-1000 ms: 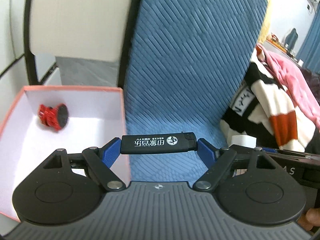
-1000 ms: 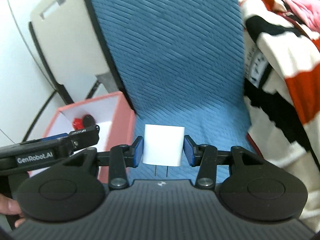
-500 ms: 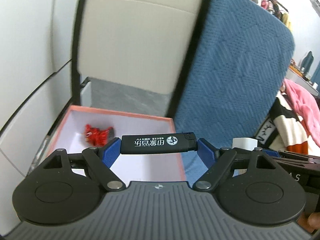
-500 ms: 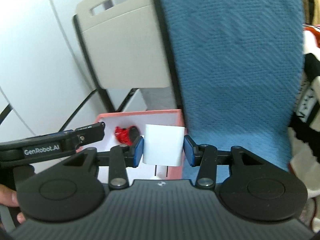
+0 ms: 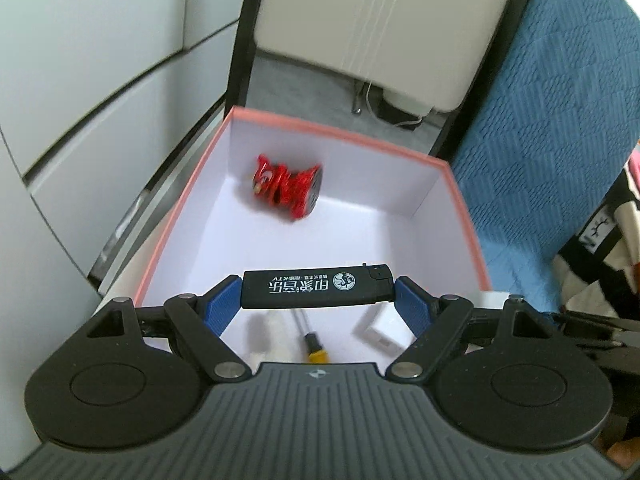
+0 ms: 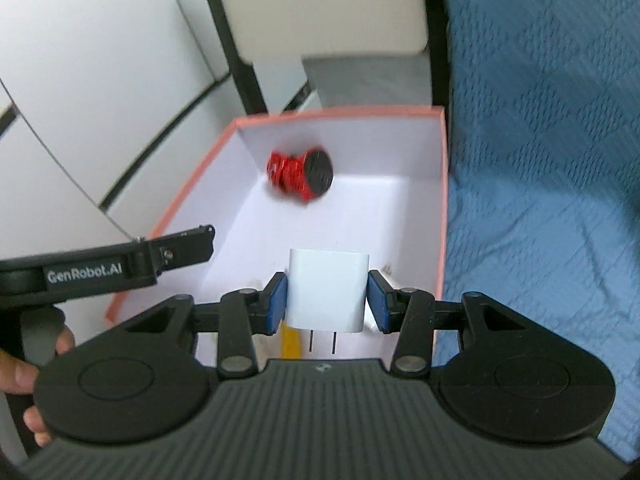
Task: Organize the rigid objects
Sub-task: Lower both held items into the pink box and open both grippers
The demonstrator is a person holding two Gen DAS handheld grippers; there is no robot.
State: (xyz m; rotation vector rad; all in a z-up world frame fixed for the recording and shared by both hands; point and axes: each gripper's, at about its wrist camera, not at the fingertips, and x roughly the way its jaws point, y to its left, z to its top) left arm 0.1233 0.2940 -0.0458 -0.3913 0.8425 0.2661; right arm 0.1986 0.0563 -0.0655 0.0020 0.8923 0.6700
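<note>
Lighter: a black lighter [image 5: 318,287] with white print is held crosswise, end to end, above the near part of the box.
Left gripper: the left gripper [image 5: 318,300] is spread wide, and its blue pads [image 5: 222,309] are pressed against the two ends of the lighter.
Charger: a white plug-in charger [image 6: 327,290] is held with its two prongs pointing back toward the camera, above the near end of the box.
Right gripper: the right gripper [image 6: 327,300] is partly closed, its pads clamped on the charger's two sides.
Box: a box [image 5: 460,196] with a salmon rim and white inside is seen below both grippers, open at the top.
Box contents: a red toy [image 5: 288,190], blurred, lies near the far wall; a screwdriver with a yellow handle [image 5: 312,340], a white block [image 5: 384,330] and what may be a pale roll, too blurred to name, lie at the near end.
Surroundings: a blue textured cover [image 6: 540,140] lies just right of the box; a pale chair back [image 5: 380,20] stands behind it.
Hand: fingers [image 6: 24,376] are seen on the left gripper's handle in the right wrist view.
</note>
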